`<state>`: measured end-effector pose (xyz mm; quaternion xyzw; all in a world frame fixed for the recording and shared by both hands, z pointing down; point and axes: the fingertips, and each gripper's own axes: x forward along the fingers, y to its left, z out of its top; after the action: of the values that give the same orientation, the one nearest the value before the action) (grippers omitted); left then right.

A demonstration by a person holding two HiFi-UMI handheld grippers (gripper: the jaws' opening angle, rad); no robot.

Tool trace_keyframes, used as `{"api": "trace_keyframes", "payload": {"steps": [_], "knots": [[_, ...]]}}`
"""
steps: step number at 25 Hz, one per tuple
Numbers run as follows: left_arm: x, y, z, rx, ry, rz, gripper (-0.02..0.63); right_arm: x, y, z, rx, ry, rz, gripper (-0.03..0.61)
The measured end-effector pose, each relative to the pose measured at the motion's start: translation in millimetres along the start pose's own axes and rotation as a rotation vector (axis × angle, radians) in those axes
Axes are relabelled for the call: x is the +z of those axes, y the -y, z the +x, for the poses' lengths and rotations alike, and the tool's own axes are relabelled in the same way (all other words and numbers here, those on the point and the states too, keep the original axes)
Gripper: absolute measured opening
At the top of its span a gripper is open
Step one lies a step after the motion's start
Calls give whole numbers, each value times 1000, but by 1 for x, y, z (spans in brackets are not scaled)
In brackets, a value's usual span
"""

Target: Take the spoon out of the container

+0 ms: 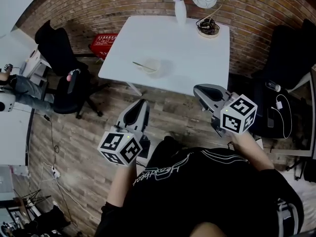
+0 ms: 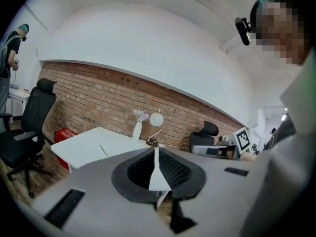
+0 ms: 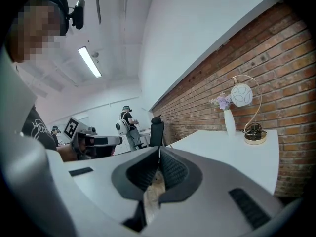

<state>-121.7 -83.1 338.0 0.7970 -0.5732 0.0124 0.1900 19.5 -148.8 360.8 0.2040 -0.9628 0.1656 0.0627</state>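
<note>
On the table [image 1: 192, 53], spoon [image 1: 139, 64] lies in container [image 1: 159, 69].

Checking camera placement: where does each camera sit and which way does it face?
Head view: on the head, steeply down at white table, left tongs, right tongs, black shirt.
Left gripper view: on left tongs, along shut jaws toward table, brick wall.
Right gripper view: on right tongs, along shut jaws past table.
Shared: all show the vase.

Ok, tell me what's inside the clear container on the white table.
A slim spoon lies in the clear round container, handle past its left rim. Anything under it cannot be made out.
</note>
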Motion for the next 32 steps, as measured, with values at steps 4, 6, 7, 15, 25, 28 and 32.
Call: {"api": "trace_keyframes", "payload": {"steps": [4, 6, 7, 15, 25, 28, 32], "knots": [[3, -20, 13, 2, -1, -10, 9, 3, 10, 15, -8, 0, -7, -3], [5, -31, 22, -7, 4, -13, 9, 4, 17, 23, -16, -2, -4, -3], [7, -36, 28, -15, 6, -17, 9, 5, 21, 28, -19, -5, -3, -3], [12, -99, 84, -23, -23, -83, 11, 5, 61, 78, -43, -57, 28, -3], [3, -171, 133, 26, -80, -148, 77, -5, 102, 131, -54, -86, 102, -3], [-4, -184, 144, 32, -103, -154, 115, -8, 109, 139, -62, -93, 119, -3], [-8, -199, 154, 49, -109, -156, 130, -12, 117, 145, -79, -98, 140, -3]]}}
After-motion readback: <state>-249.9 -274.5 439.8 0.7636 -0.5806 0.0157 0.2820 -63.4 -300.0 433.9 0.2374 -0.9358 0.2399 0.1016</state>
